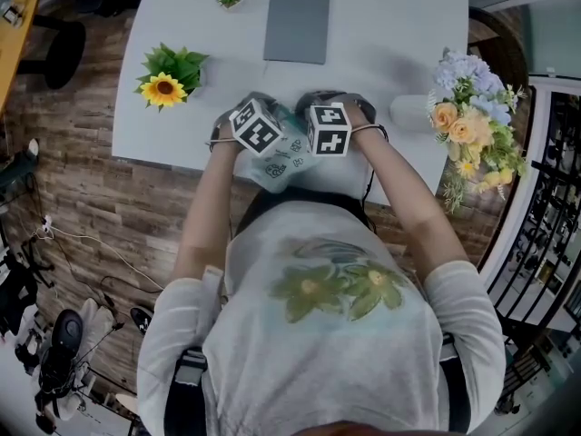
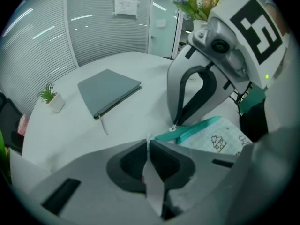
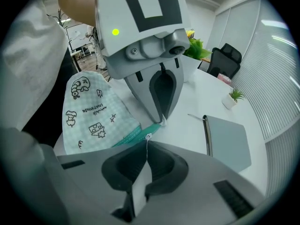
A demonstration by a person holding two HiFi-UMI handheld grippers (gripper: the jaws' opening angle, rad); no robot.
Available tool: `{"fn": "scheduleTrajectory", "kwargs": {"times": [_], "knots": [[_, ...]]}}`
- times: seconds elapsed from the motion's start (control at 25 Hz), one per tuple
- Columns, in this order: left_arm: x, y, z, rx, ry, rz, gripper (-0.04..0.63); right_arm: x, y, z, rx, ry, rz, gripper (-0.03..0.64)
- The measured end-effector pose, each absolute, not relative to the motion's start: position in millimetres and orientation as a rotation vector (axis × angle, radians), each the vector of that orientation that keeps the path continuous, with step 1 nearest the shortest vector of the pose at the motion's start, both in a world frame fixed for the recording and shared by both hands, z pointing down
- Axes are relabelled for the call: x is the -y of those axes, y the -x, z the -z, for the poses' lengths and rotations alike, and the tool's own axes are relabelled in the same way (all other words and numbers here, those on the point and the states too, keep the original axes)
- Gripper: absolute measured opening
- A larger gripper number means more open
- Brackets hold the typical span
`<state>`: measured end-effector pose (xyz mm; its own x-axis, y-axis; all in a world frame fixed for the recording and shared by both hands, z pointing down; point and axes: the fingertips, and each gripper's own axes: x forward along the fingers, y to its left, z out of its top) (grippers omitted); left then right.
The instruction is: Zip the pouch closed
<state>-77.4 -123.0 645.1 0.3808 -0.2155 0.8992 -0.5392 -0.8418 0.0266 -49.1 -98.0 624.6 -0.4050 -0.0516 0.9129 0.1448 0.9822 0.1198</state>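
Mint-green checked fabric with a teal zipper [image 2: 199, 127], the pouch [image 1: 280, 163] sat at the near edge of the white table [image 1: 390, 25], short of a grey notebook [image 1: 297, 25]. The left gripper [image 2: 149, 142] was clamped on the pouch's end beside the zipper. The right gripper [image 3: 146, 143], just beside it, pinched the small white zipper pull [image 3: 148, 136].

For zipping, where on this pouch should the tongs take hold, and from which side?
Probably the small white pull tab at the teal zipper's end, pinched from above. It's thin and sits at the very edge of the pouch.
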Motion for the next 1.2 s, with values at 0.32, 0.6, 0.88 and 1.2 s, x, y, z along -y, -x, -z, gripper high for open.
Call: {"fn": "scheduleTrajectory", "kwargs": {"times": [0.32,0.6,0.88,1.2], "knots": [[124.9,78.0,-645.2,0.674,-2.337,-1.446,0.023,97.3,48.5,-624.0,1.977,0.063,0.215,0.018],[122.6,80.2,-647.4,0.670,-2.324,-1.444,0.023,94.1,46.8,-625.3,1.953,0.095,0.224,0.018],[122.5,79.4,-647.4,0.682,-2.327,-1.444,0.023,93.9,47.0,-622.3,1.953,0.103,0.210,0.018],[122.8,79.6,-647.7,0.686,-2.324,-1.442,0.023,95.1,46.2,-621.5,1.904,0.136,0.280,0.018]]}}
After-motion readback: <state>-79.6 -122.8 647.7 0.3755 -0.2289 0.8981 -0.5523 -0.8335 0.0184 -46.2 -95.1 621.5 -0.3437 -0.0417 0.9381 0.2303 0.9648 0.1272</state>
